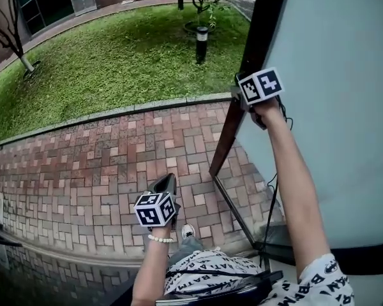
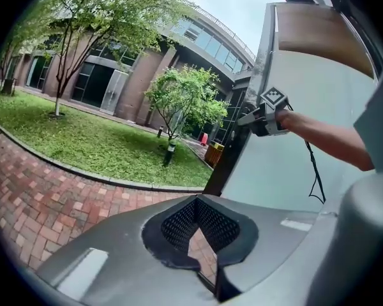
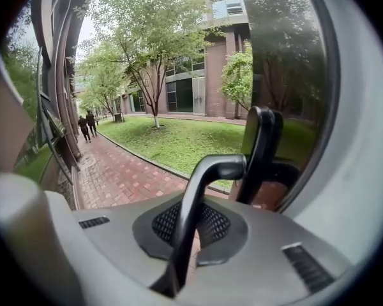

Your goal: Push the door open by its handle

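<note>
The door (image 1: 332,120) is a pale glass panel in a dark frame (image 1: 239,116), swung out over a brick path. In the right gripper view its dark lever handle (image 3: 201,190) runs between the jaws. My right gripper (image 3: 190,234) is shut on it. The head view shows that gripper (image 1: 241,95) raised at the door's edge under its marker cube, and the left gripper view shows it (image 2: 252,120) against the frame. My left gripper (image 1: 165,185) hangs low over the bricks, away from the door. Its jaws (image 2: 198,234) are shut with nothing between them.
A red brick path (image 1: 102,164) runs past a curbed lawn (image 1: 115,56) with a short bollard lamp (image 1: 202,43) and trees. Two people (image 3: 87,127) walk far down the path. A black cable (image 1: 271,203) hangs from the right gripper. The person's shoe (image 1: 187,231) is below.
</note>
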A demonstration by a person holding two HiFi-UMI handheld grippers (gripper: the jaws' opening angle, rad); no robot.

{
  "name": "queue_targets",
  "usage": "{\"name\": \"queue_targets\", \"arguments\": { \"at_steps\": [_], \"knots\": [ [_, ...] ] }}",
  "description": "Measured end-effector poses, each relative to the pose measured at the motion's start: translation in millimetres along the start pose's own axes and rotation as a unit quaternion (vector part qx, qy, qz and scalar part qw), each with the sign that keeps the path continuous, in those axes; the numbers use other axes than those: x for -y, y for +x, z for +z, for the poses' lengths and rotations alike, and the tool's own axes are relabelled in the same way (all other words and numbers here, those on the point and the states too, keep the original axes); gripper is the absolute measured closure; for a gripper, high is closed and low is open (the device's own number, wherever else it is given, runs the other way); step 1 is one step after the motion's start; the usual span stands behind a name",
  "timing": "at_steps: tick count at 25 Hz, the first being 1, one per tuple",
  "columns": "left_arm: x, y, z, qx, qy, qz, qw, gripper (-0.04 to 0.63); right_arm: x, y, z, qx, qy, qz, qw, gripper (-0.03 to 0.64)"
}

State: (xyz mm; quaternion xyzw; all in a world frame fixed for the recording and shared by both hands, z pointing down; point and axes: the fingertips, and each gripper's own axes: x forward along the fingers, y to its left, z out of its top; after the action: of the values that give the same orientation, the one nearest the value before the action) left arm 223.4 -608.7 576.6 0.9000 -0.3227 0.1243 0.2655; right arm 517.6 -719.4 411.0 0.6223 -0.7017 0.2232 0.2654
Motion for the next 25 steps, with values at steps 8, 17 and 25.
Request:
{"name": "queue_targets", "arguments": {
  "at_steps": [8, 17, 25],
  "knots": [
    [-14, 23, 27, -0.016, 0.011, -0.014, 0.9997, 0.606, 79, -16, 2, 0.000, 0.037, -0.036, 0.999, 0.607],
    [-17, 58, 22, -0.043, 0.017, -0.023, 0.9987, 0.606, 160, -33, -12, 0.004, 0.073, -0.071, 0.995, 0.606],
    [-10, 86, 38, -0.043, 0.023, -0.028, 0.9984, 0.607, 214, -45, -23, 0.002, 0.097, -0.099, 0.990, 0.606]
  ]
}}
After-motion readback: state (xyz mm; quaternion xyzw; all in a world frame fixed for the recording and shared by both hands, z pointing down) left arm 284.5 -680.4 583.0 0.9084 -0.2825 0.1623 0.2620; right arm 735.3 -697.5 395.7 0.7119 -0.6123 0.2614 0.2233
